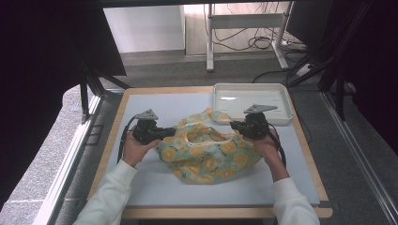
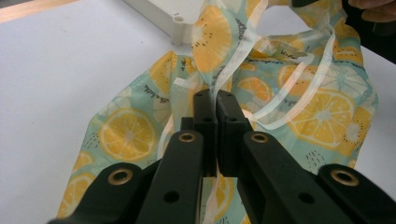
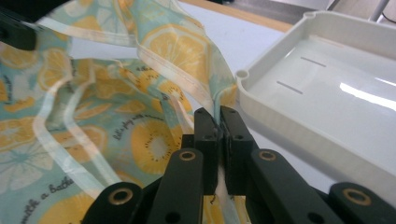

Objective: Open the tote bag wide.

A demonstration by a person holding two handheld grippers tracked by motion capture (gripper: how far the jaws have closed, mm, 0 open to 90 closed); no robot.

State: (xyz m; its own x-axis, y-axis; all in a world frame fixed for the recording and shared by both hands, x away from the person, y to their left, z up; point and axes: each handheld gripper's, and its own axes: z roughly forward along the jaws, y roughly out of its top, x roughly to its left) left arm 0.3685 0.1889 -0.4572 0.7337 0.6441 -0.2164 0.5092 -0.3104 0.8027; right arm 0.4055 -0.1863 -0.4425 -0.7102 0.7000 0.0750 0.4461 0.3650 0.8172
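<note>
Currently lemon-print cloth bag [image 1: 206, 152] lies bunched mid-surface [image 1: 155, 187], just in front of the white tray [image 1: 251, 101] — stretched between both grippers. Left gripper [image 1: 170, 132] fingers [image 2: 205, 116] pinched tight on the bag's pale trimmed edge, fabric rising from between them. Right gripper [image 1: 233, 125] fingers [image 3: 207, 128] also clamped on a trimmed edge, right beside the tray's corner — cloth pulled up from the tips. Bag body sags on the surface between the hands.

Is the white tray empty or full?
Empty. The tray shows a bare white floor in the high view and the right gripper view; the cloth lies beside it.
</note>
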